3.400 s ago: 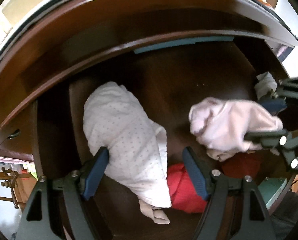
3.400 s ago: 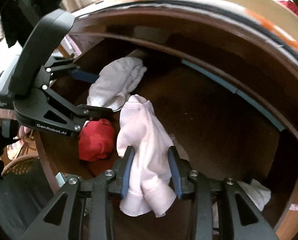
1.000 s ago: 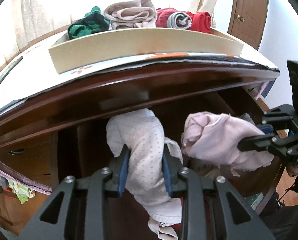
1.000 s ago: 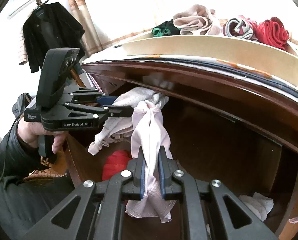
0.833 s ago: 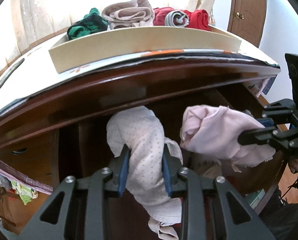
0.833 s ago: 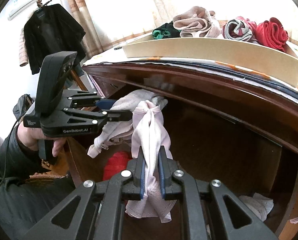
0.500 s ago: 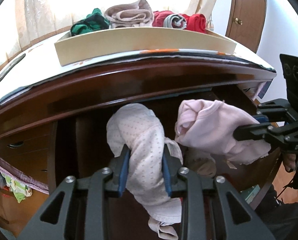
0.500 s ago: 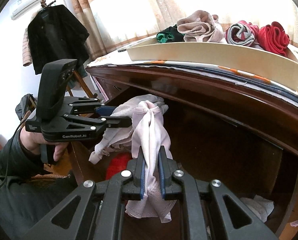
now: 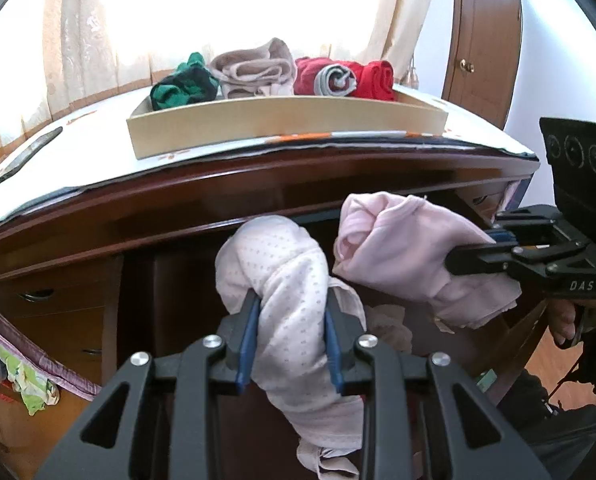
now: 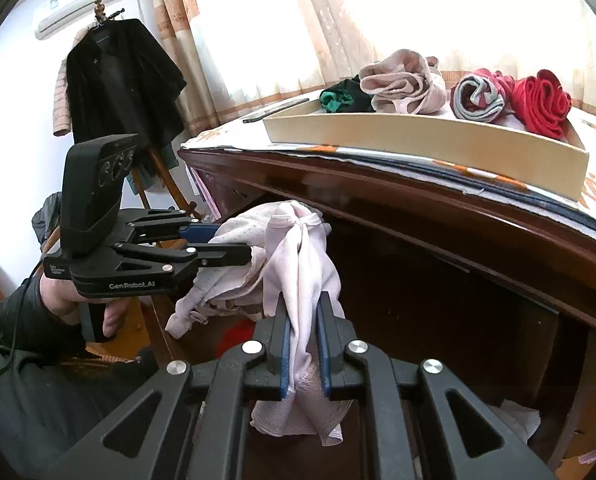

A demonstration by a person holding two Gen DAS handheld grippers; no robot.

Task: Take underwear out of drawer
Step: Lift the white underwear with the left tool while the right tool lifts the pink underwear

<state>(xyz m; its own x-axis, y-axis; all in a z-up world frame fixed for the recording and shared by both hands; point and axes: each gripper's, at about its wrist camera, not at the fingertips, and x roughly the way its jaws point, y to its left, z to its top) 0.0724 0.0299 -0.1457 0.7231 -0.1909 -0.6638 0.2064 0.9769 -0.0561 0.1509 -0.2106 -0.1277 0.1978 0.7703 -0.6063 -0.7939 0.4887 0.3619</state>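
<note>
With both garments up at the drawer mouth, we've got the left gripper clamped on dotted underwear and the right gripper pinching pink underwear. Tray sits above and ahead, pink piece nearer its right end

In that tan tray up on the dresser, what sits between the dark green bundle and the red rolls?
A rolled beige-pink garment sits between the green bundle and the red rolls in the tan tray; a grey roll follows. Both wrist views show it.

The left tool is closed on cloth, held level. The right tool is also closed on cloth, just beside it.
</note>
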